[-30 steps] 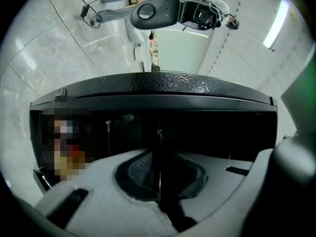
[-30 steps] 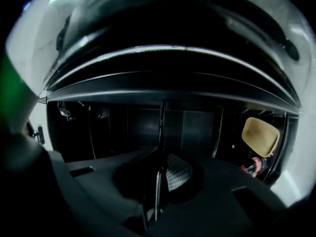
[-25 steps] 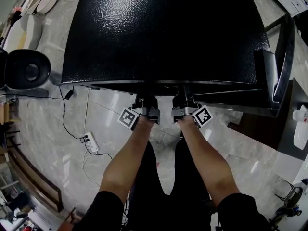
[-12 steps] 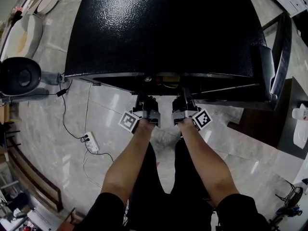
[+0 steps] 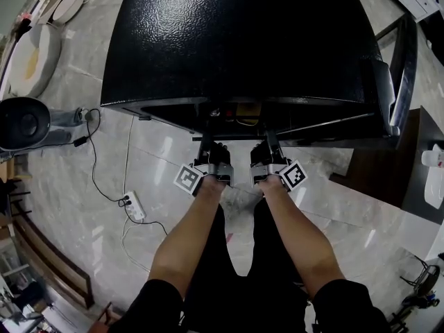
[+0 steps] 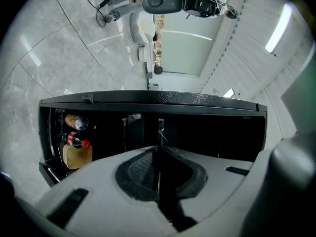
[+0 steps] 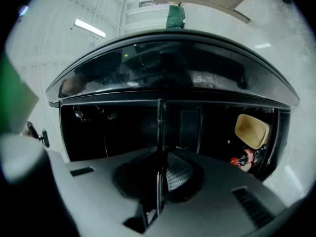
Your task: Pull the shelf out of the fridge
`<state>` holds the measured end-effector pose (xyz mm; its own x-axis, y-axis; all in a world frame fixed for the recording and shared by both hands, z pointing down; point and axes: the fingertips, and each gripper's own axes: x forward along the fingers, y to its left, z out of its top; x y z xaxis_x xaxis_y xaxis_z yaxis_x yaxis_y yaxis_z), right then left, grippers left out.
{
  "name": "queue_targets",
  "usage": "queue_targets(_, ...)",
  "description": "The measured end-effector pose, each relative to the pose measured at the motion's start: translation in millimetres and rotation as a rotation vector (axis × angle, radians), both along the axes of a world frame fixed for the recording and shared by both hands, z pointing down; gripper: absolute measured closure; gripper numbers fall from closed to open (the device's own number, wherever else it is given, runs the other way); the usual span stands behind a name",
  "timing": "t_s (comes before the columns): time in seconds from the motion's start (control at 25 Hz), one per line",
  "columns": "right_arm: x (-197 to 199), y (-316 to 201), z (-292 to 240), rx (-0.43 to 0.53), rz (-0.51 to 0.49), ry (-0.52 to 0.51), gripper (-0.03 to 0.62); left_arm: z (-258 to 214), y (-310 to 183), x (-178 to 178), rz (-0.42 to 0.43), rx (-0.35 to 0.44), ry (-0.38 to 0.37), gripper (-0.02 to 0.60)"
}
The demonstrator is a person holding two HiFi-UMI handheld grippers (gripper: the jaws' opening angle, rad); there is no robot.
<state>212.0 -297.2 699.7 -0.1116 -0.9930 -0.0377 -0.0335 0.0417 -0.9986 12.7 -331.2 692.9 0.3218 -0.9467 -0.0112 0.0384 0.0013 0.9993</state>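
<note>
I look down on the black fridge (image 5: 243, 40) from above; its door (image 5: 399, 68) stands open at the right. The shelf (image 5: 326, 125) is a thin plate whose front edge sticks out below the fridge top. My left gripper (image 5: 206, 146) and right gripper (image 5: 266, 144) sit side by side at that edge, both pointing level into the fridge. In the left gripper view the shelf (image 6: 159, 132) runs edge-on as a thin line into the shut left gripper (image 6: 158, 167). In the right gripper view the shelf (image 7: 159, 122) is pinched the same way by the right gripper (image 7: 159, 174).
Inside the fridge are a tan container (image 6: 77, 155), a red-capped bottle (image 6: 74, 141) and a can (image 6: 75, 121). On the floor at the left lie a power strip (image 5: 132, 205) with cables and a black round object (image 5: 24, 122). A dark table (image 5: 409, 179) stands at the right.
Both grippers have come back toward me with the shelf's front edge. More of the shelf and of the fridge's inside now shows below the fridge top.
</note>
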Motion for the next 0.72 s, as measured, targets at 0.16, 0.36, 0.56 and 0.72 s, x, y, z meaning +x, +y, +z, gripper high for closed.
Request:
queue_targets(0.16, 1, 5, 0, -0.005, -0.01, 0.028, 0.56, -1, 7, 0, 0.008, -0.002, 0.011, 0.552)
queue_targets(0.36, 0, 14, -1, -0.018, -0.02, 0.03, 0.56, 1, 15, 1, 0.028, -0.004, 0.015, 0.552)
queue_targets(0.56, -4, 26, -3, -0.015, -0.016, 0.018, 0.56, 0, 22, -3, 0.048, -0.004, -0.008, 0.552)
queue_targets(0.72, -4, 36, -3, -0.026, -0.03, 0.023, 0.56, -3, 34, -2, 0.025, -0.018, 0.013, 0.552)
